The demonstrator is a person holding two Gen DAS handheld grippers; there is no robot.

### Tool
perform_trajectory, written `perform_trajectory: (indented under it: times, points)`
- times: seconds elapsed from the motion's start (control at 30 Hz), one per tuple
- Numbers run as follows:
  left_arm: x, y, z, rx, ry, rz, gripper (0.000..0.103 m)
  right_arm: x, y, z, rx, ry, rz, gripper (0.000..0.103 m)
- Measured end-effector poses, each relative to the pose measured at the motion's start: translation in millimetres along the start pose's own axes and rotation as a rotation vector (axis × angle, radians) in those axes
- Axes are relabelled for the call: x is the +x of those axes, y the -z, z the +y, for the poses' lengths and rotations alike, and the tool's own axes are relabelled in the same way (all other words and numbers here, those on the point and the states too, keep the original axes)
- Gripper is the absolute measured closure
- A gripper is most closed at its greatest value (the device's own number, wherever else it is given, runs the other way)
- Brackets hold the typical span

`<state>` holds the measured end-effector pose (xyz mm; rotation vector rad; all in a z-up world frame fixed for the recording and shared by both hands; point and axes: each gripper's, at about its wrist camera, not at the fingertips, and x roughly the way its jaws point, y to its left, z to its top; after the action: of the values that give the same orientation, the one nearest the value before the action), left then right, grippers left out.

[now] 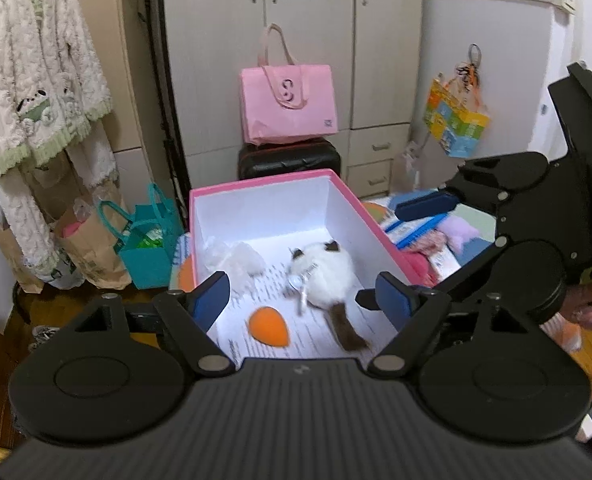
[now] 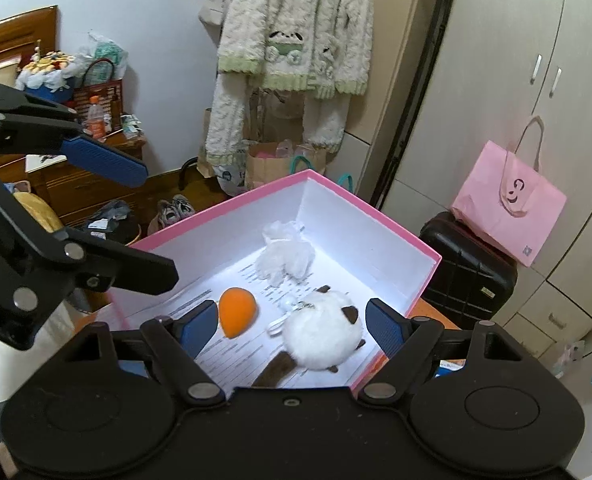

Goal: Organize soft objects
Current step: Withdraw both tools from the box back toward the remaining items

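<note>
We see the left tool (image 1: 301,298) held above the near end of an open pink cardboard box with a white interior (image 1: 359,200), its blue-padded jaws spread wide with nothing between them. The right tool (image 2: 292,322) hangs over the same box from the other side, its jaws likewise spread wide and gripping nothing. No earlier picture lets us say more of either.

Inside the box, on a sheet of printed paper (image 2: 232,356) lining the floor, we find three soft things. A fluffy white plush cat with dark ears and a brown tail (image 1: 327,276) lies near the middle, a small metal clasp at its side. An orange teardrop-shaped sponge (image 1: 269,326) rests just beside it, apart from the fur. A wad of sheer white fabric (image 2: 286,254) sits toward the far corner.

Beyond the box, a black hard-shell suitcase (image 1: 292,160) stands against pale wardrobe doors (image 1: 303,20), with a pink tote bag (image 1: 290,104) on top of it. To the left in the left wrist view, a white fleece robe with green trim (image 1: 40,80) hangs above brown paper bags and a teal bag (image 1: 148,248) on the floor. A person's hand (image 1: 591,312) shows at the right edge, on the right tool's grip.
</note>
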<state>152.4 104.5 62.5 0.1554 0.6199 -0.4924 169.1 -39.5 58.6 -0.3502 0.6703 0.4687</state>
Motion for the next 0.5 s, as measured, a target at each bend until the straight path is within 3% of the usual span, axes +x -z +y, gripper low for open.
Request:
perform_trajectory:
  times: [0.5]
  points:
    - [-37.6,25.6,-35.4,0.074,0.056,0.031,0.020,-63.6,32.4,17.2,-0.038,0.012,-0.017,0.017]
